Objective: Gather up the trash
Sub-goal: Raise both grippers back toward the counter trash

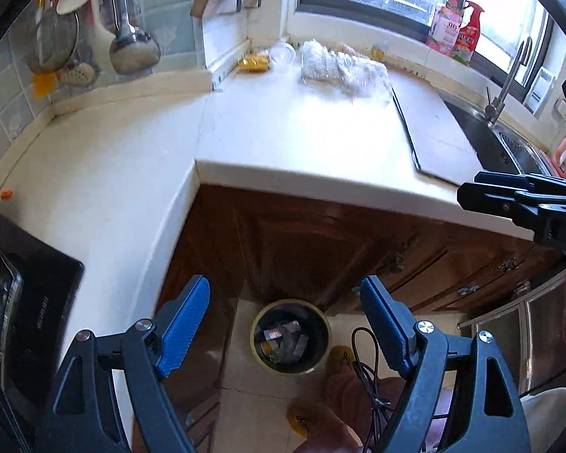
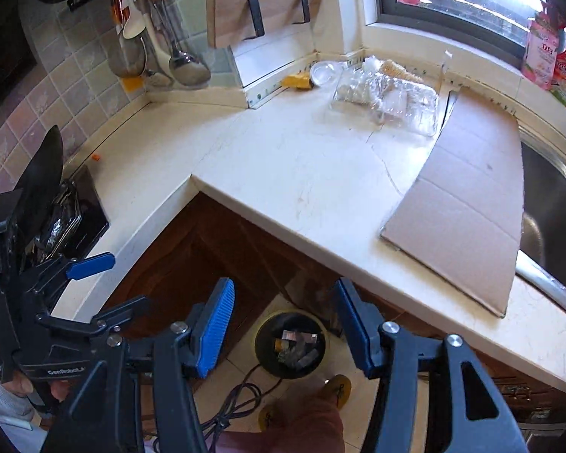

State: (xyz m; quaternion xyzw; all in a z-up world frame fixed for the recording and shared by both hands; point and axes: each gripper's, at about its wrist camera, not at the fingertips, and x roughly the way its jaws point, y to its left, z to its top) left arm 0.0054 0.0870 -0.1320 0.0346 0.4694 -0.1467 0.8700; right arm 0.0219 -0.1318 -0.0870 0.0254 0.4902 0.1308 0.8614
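A round trash bin (image 1: 290,336) stands on the floor below the counter corner, with several crumpled scraps inside; it also shows in the right wrist view (image 2: 289,344). My left gripper (image 1: 285,294) is open and empty, held above the bin. My right gripper (image 2: 285,298) is open and empty, also above the bin. Clear plastic packaging (image 1: 343,68) lies at the back of the white counter (image 1: 283,132), also in the right wrist view (image 2: 388,98). A yellow wrapper (image 1: 253,63) and a clear lid (image 1: 282,53) lie by the back wall.
A flat cardboard sheet (image 2: 468,196) lies on the counter beside the sink (image 2: 551,211). A black cooktop (image 1: 30,302) sits at the left. Utensils (image 2: 162,37) hang on the tiled wall. Bottles (image 1: 456,30) stand on the windowsill. A cable (image 2: 234,404) and slippered feet are on the floor.
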